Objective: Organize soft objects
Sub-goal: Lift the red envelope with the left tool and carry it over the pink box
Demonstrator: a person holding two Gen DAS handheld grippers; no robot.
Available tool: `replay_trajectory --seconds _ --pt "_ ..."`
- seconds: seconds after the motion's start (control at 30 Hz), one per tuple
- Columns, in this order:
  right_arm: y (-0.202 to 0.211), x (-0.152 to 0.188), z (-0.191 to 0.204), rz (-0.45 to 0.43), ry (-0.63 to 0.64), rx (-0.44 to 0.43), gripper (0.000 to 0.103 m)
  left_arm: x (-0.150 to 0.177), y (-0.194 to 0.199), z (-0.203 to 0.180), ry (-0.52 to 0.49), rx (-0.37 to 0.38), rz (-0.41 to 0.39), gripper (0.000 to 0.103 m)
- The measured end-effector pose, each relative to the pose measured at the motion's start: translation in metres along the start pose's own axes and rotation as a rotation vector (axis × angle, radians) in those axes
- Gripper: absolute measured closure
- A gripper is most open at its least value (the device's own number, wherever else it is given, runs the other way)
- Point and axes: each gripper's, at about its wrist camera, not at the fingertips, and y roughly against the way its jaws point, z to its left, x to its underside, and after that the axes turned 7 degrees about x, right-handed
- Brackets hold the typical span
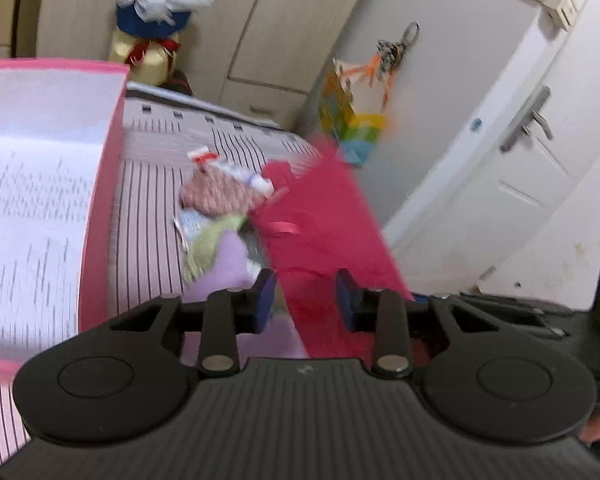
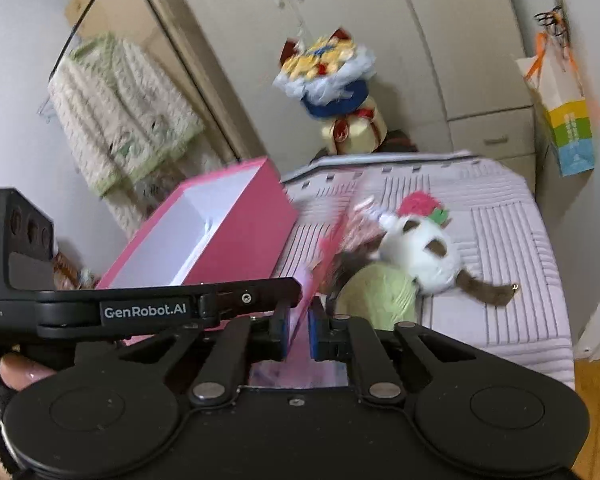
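striped quilted bed (image 2: 512, 280), open pink box (image 2: 236, 236) on its left side, soft toys piled beside it, white plush (image 2: 420, 256) touching green yarn ball (image 2: 380, 292), right gripper (image 2: 299, 334) pinching a pink sheet's edge (image 2: 300, 320), left gripper (image 1: 305, 300) spread wide over the magenta lid (image 1: 324, 216)

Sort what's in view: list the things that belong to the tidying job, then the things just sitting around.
Job:
open pink cardboard box
white plush toy with brown patches
pale green yarn ball
pink flat panel, pinched in right gripper

Bystanders:
cream knitted cardigan
rainbow-striped paper bag
blue-wrapped bouquet
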Motion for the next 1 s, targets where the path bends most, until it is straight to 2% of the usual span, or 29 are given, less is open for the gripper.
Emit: replay_trajectory --seconds 0.17,0.57,0.8,1.0 --pt "0.012 0.002 0.014 -0.007 0.012 -0.016 0.099 0.009 0.023 0.002 0.006 0.028 -0.032 0.073" --pt "0.022 -0.016 0.059 0.01 0.06 -0.079 0.099 0.008 0.076 0.013 0.037 0.022 -0.101 0.073" --pt "0.016 -0.04 0.092 -0.008 0.084 -0.147 0.099 -0.011 0.118 0.022 0.013 -0.041 -0.18 0.073" --pt "-0.031 -0.063 0.112 -0.003 0.062 -0.225 0.099 -0.032 0.125 0.056 0.028 -0.133 -0.235 0.073"
